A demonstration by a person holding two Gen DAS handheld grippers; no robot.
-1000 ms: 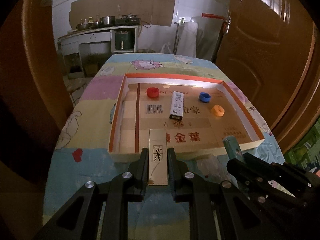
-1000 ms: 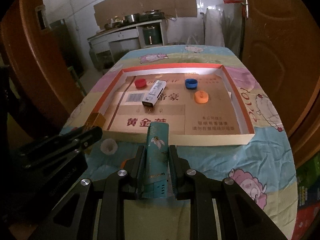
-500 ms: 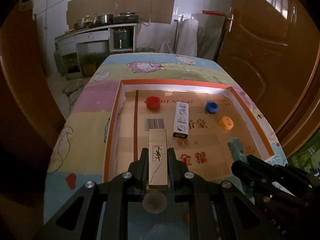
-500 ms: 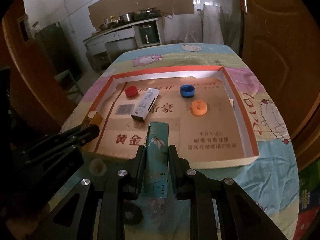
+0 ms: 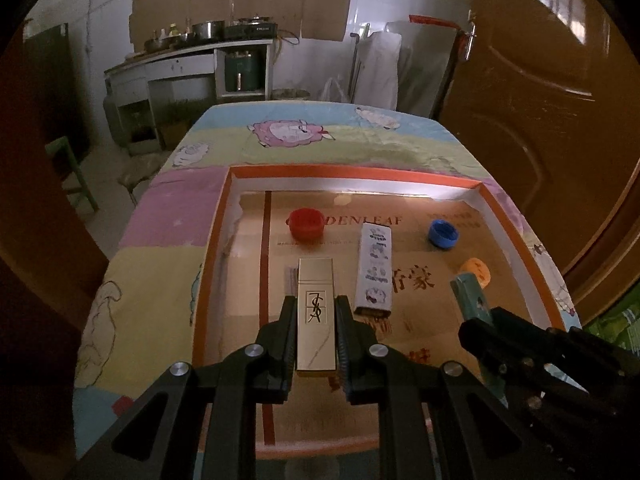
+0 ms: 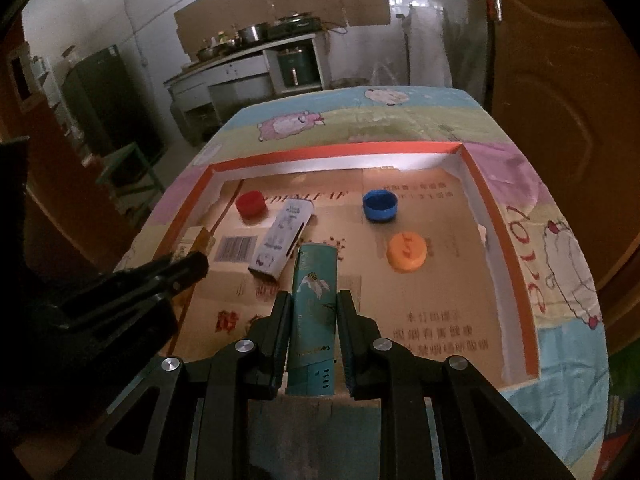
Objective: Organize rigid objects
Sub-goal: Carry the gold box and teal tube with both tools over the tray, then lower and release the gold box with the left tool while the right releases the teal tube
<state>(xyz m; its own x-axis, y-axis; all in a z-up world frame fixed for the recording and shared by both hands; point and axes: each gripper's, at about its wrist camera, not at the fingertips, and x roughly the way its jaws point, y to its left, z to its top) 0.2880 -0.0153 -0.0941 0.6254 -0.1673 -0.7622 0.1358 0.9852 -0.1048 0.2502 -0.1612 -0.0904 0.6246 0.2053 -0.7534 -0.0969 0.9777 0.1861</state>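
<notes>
Gold box (image 5: 315, 312) with black monogram; teal box (image 6: 313, 312), seemingly a white bird print; red cap (image 5: 305, 223); orange-rimmed tray (image 5: 352, 172).

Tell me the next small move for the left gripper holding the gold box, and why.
Probably lower the left gripper and set the gold box on the tray floor, parallel to the white box. It is shut on the gold box above the cardboard, with bare floor showing left of the white box. The right gripper, holding the teal box, is apart on the other side.
</notes>
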